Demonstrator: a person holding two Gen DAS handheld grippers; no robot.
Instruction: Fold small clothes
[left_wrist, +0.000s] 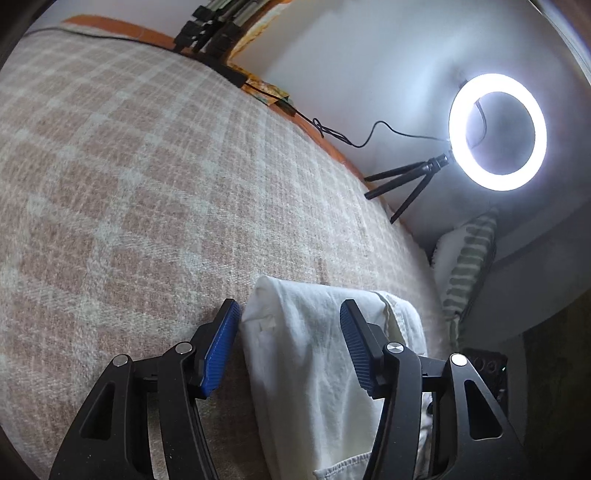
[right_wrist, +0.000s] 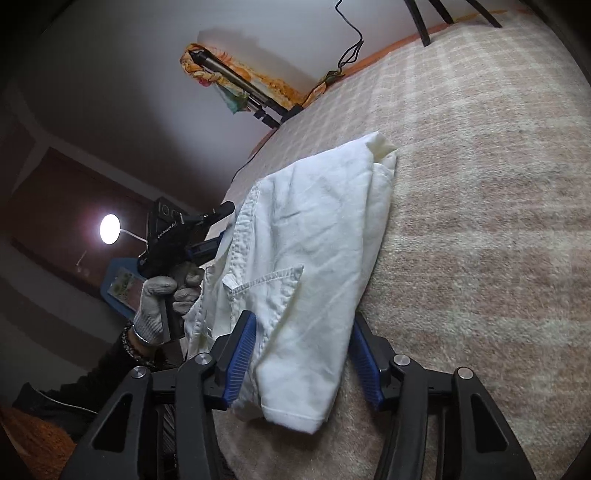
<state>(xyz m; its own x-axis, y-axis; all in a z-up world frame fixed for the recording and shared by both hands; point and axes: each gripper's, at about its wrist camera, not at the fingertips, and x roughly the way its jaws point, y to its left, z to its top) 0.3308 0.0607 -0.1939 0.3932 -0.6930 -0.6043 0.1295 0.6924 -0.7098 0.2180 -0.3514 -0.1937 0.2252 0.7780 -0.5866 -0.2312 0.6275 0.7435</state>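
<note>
A small white garment (right_wrist: 310, 236), partly folded, lies on a beige checked blanket (right_wrist: 480, 221) near the bed's edge. It also shows in the left wrist view (left_wrist: 314, 354). My left gripper (left_wrist: 290, 314) is open, its blue pads on either side of one end of the garment. It also shows in the right wrist view (right_wrist: 218, 229), held by a gloved hand at the garment's far side. My right gripper (right_wrist: 303, 325) is open, its jaws straddling the garment's near end with the cloth between them.
A lit ring light (left_wrist: 496, 131) on a small tripod stands at the bed's edge. A black cable (left_wrist: 332, 133) runs along the edge. A folded tripod (right_wrist: 240, 86) lies on coloured cloth. A striped pillow (left_wrist: 465, 266) sits beside the bed. A lamp (right_wrist: 110, 229) glows.
</note>
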